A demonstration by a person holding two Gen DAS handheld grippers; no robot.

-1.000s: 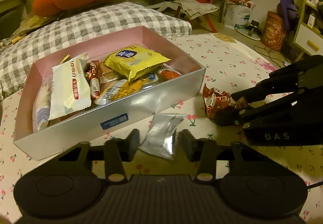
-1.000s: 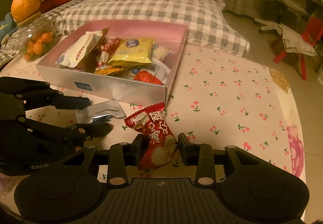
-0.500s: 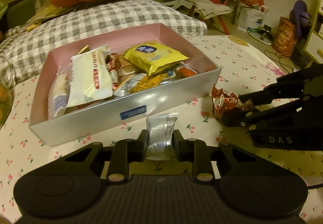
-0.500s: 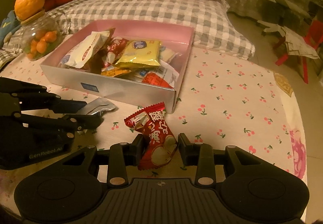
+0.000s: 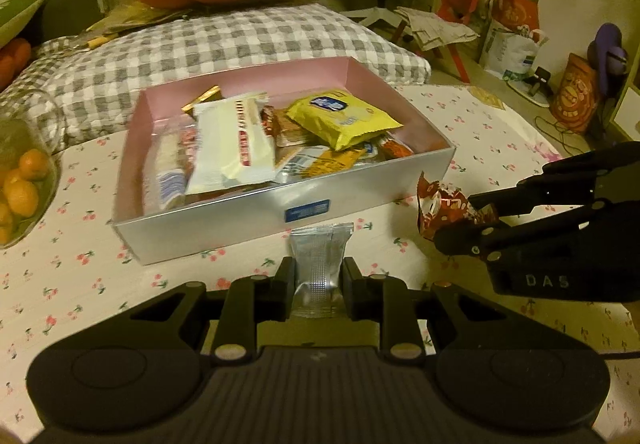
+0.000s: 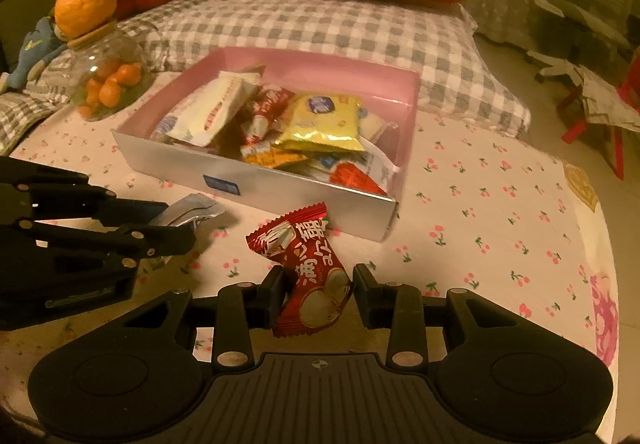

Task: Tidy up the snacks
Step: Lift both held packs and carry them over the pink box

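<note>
Tablecloth: cherry-print fabric covering the work surface; carries the box and the jar.
Snack box: silver outside, pink inside, open top, resting on the tablecloth. Contents: yellow packet on top, white wrapper with red stripe at its left, further wrappers beneath. It sits nearer the centre of the left wrist view than one second ago.
Glass jar: left of the box, holds small oranges, one large orange on its lid.
Left gripper: fingers narrowed and clamped on the silver sachet. One second ago the fingers stood wider and the sachet lay flat on the cloth between them; it is now held upright just in front of the box's near wall.
Right gripper: fingers narrow, clamped on the red candy wrapper. Grip unchanged from one second ago; the wrapper is carried near the box's front right corner, closer to it than before.
</note>
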